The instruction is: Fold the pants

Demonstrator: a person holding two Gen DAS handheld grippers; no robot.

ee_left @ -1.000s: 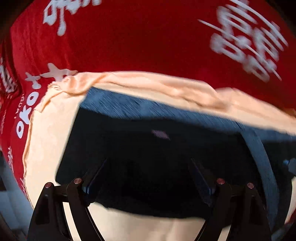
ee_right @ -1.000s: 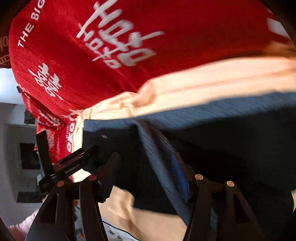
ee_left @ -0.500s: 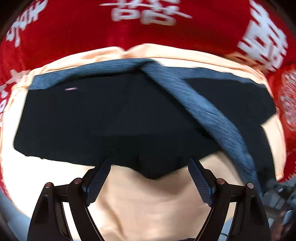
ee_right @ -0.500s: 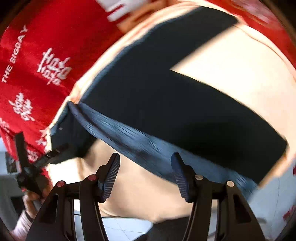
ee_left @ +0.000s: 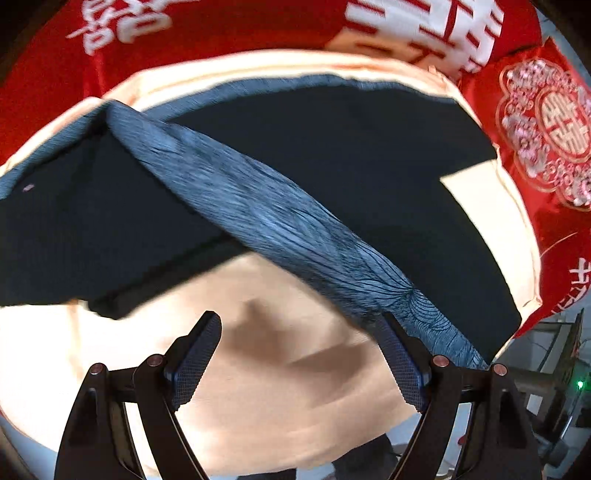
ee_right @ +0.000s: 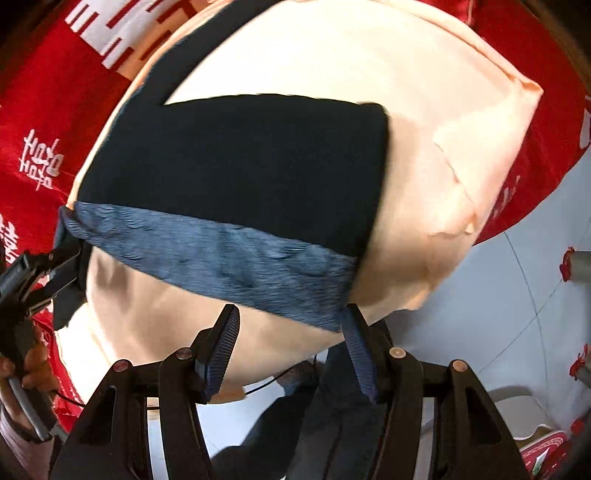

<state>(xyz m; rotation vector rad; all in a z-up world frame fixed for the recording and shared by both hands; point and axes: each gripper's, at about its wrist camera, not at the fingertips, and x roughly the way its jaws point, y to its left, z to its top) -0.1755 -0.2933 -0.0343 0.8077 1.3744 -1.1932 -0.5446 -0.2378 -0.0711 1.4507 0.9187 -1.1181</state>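
Dark navy pants (ee_left: pixel 332 155) with a lighter blue ribbed waistband (ee_left: pixel 280 221) lie on a peach cloth (ee_left: pixel 277 387). In the right wrist view the pants (ee_right: pixel 236 162) lie with the waistband (ee_right: pixel 221 258) along their near edge. My left gripper (ee_left: pixel 299 350) is open and empty, just short of the waistband; its right fingertip is close to the band's end. My right gripper (ee_right: pixel 291 339) is open and empty, just below the waistband's near edge. The left gripper (ee_right: pixel 55 266) also shows at the left of the right wrist view, by the waistband's left end.
The peach cloth (ee_right: pixel 424 110) covers a table draped in a red cloth with white lettering (ee_left: pixel 221 29). A red decorated item (ee_left: pixel 546 122) lies at the right. The table edge and pale floor (ee_right: pixel 517 295) are to the right.
Both grippers have pulled back from the pants toward the near table edge. The waistband now shows closer to the fingers of both. Both stay open.
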